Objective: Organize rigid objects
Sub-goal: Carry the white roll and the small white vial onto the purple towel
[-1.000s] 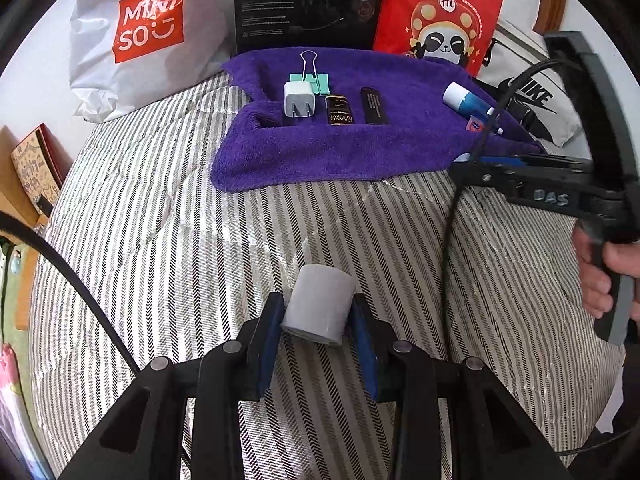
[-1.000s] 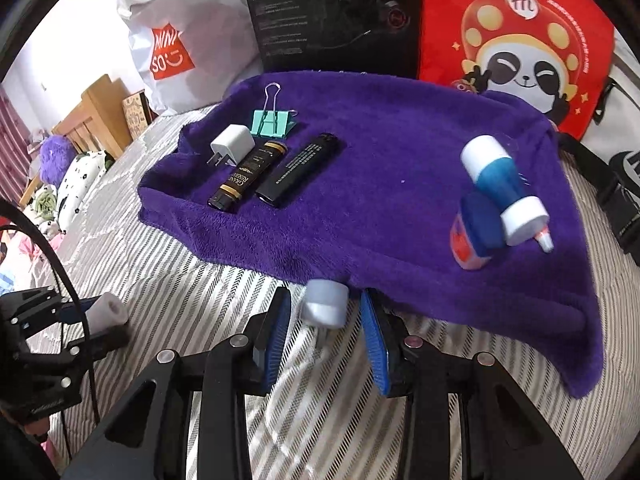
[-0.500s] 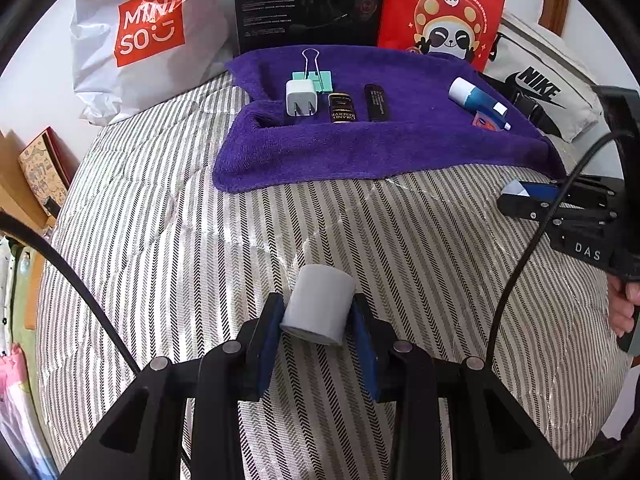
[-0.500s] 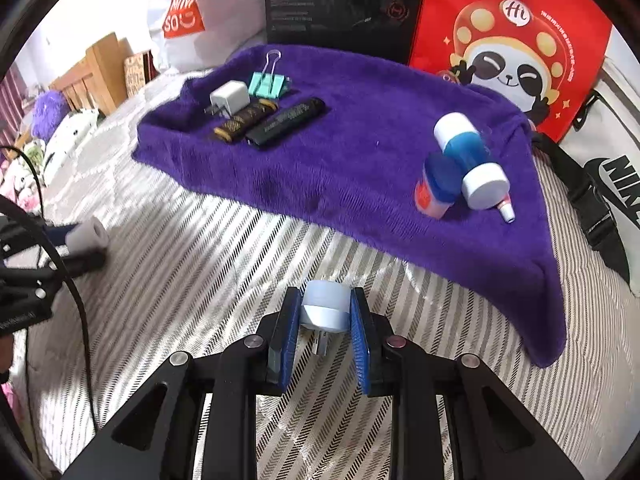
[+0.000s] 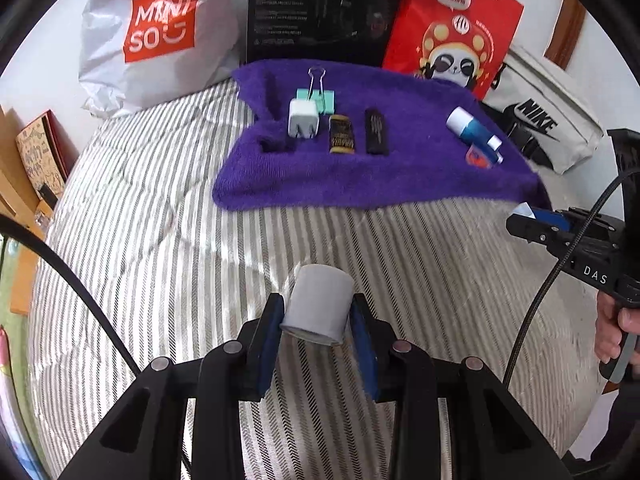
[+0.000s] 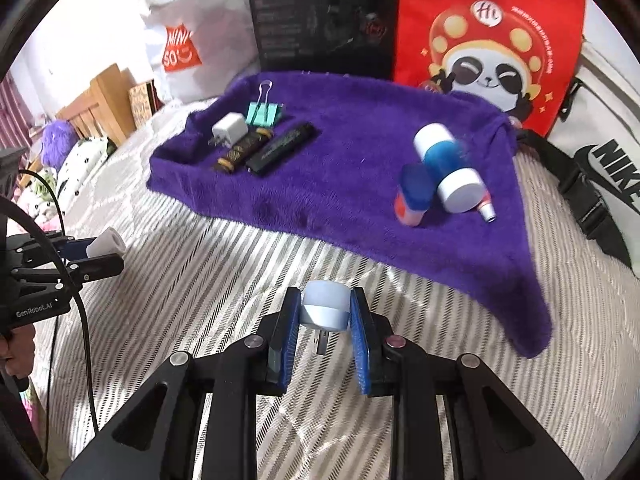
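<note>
My left gripper (image 5: 317, 300) is shut on a grey cylinder (image 5: 320, 314), held just over the striped bedcover (image 5: 160, 208). My right gripper (image 6: 325, 294) is shut on a pale blue plug (image 6: 325, 308) with prongs pointing down, in front of the purple towel (image 6: 360, 200). On the towel's left lie a teal binder clip (image 6: 264, 114), a white charger (image 6: 230, 130), a gold-banded tube (image 6: 242, 150) and a black tube (image 6: 284, 148). A blue-and-white bottle (image 6: 446, 164) and a small blue-orange item (image 6: 414, 196) lie on its right. Each gripper shows at the edge of the other's view.
Behind the towel stand a white Miniso bag (image 5: 156, 32), a black box (image 5: 320, 8) and a red panda bag (image 5: 452, 28). A white Nike bag (image 5: 536, 116) lies at the right. A wooden bedframe (image 6: 100, 104) and soft toys are at the far left.
My right gripper closed on the pale blue plug and drew back from the towel's edge with it. The left gripper kept hold of the grey cylinder and stayed put.
</note>
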`<state>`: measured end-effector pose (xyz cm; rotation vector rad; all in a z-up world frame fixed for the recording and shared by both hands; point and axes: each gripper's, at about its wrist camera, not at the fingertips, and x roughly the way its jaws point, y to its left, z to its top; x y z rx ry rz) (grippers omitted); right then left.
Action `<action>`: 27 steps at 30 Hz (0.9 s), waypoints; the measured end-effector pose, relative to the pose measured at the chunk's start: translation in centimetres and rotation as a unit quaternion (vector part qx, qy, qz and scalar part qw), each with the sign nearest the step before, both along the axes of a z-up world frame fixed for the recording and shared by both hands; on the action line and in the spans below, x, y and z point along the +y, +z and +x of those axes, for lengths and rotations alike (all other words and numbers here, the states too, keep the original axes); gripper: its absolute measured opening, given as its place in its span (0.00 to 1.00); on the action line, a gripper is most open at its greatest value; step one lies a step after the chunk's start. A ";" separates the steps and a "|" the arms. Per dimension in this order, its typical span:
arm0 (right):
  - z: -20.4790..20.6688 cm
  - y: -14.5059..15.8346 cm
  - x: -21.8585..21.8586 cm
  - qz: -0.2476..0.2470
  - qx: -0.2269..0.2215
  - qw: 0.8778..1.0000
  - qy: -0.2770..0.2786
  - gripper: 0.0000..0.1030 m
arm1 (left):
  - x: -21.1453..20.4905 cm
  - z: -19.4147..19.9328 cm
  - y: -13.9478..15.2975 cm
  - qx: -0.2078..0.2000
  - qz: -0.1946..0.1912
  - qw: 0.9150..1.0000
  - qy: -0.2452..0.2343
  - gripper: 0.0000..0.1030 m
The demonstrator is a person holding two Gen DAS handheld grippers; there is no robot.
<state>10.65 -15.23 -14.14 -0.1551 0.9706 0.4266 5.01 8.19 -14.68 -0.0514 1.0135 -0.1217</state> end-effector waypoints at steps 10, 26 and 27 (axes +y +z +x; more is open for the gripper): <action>0.5 1.9 -1.6 0.019 -0.011 1.000 -0.016 0.24 | -0.8 1.7 2.6 -0.019 0.006 1.000 -0.003 0.31; 5.7 5.0 -2.4 0.024 -0.041 0.998 -0.031 0.24 | -0.6 5.8 4.9 -0.039 0.006 0.999 -0.007 0.31; 6.1 5.1 -2.3 0.021 -0.044 0.998 -0.032 0.24 | -0.5 6.2 4.8 -0.037 0.006 0.999 -0.008 0.31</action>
